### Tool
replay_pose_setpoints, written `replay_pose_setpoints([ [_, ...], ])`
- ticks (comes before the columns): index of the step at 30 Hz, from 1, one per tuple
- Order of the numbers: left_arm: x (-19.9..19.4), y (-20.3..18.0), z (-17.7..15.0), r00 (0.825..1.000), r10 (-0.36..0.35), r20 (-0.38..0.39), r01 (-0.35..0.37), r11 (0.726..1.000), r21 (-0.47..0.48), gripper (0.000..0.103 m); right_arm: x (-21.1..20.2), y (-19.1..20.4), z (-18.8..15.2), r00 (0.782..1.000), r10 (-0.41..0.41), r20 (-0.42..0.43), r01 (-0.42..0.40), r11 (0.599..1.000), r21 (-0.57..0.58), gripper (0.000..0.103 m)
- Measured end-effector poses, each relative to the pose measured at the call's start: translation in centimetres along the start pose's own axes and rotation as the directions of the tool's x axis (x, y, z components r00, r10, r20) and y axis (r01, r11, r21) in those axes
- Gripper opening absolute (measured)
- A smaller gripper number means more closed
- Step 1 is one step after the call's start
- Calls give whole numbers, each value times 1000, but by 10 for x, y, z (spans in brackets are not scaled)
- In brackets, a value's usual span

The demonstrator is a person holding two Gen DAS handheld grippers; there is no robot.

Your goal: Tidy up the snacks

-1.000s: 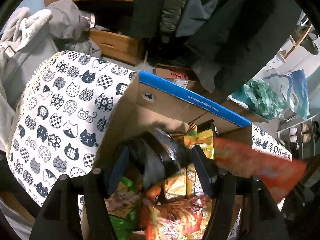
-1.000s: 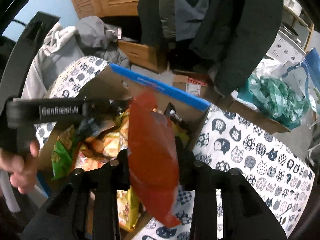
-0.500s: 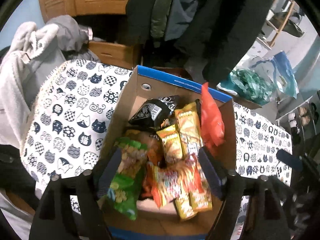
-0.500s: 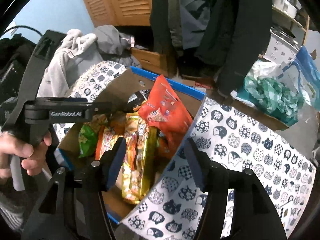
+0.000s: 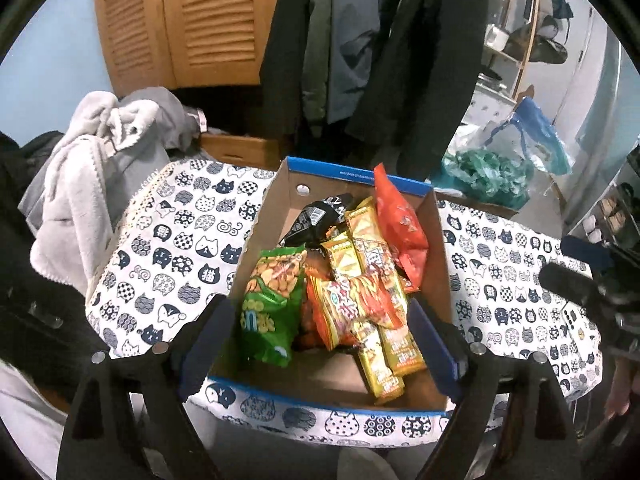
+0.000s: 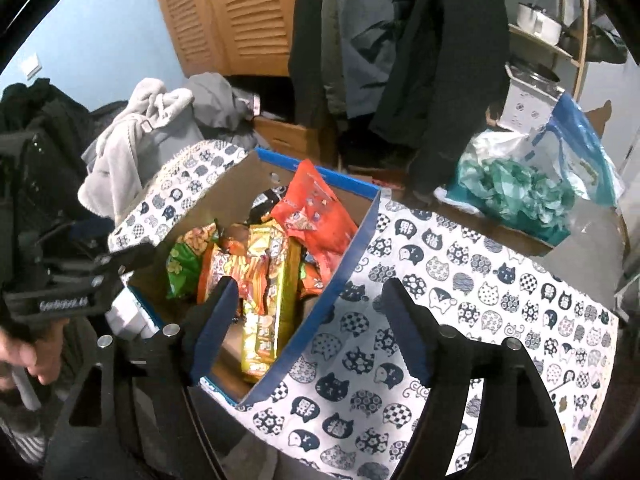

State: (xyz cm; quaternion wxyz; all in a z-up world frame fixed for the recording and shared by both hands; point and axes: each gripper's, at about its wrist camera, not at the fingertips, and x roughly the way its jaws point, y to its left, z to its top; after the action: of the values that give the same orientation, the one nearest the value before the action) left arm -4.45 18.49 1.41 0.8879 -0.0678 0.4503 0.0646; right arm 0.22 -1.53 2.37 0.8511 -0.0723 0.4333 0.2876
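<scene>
Cardboard box (image 5: 276, 216) holds piled snack packets (image 5: 352, 280) – red bag (image 5: 400, 220) propped upright

Left gripper (image 5: 320, 344) jaws wide apart, empty; right gripper (image 6: 308, 330) jaws wide apart, empty

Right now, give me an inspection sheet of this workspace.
Surface: table under a cat-print cloth, bare on both sides of the box.
Job's things: open cardboard box holds the snacks: green bag, red bag, black packet, yellow packs.
Clutter: grey clothes heaped off the table's left end; teal bag beyond the right end.
Grippers: left gripper open, empty, above the box; right gripper open, empty, over the box's right wall.
Cables: nothing seen.
Surroundings: coats hanging, louvred doors, shelves at right.
</scene>
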Motion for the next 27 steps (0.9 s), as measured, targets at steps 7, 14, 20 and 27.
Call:
replay_pose_setpoints([
  [7, -35, -13, -22, 996, 33, 85, -35, 999, 19, 94, -22, 0, -13, 999, -24, 44, 25, 1000, -14, 75],
  [14, -59, -16, -39, 989, 53, 135, -53, 999, -9, 94, -38, -4, -25, 996, -35, 78, 37, 999, -17, 75],
  [20, -69, -19, -50, 984, 70, 162, -65, 997, -36, 95, -48, -13, -30, 994, -49, 94, 50, 999, -9, 75],
  [27, -70, -24, -57, 983, 80, 168, -76, 997, -34, 95, -56, -21, -34, 993, -53, 101, 53, 999, 1, 75],
])
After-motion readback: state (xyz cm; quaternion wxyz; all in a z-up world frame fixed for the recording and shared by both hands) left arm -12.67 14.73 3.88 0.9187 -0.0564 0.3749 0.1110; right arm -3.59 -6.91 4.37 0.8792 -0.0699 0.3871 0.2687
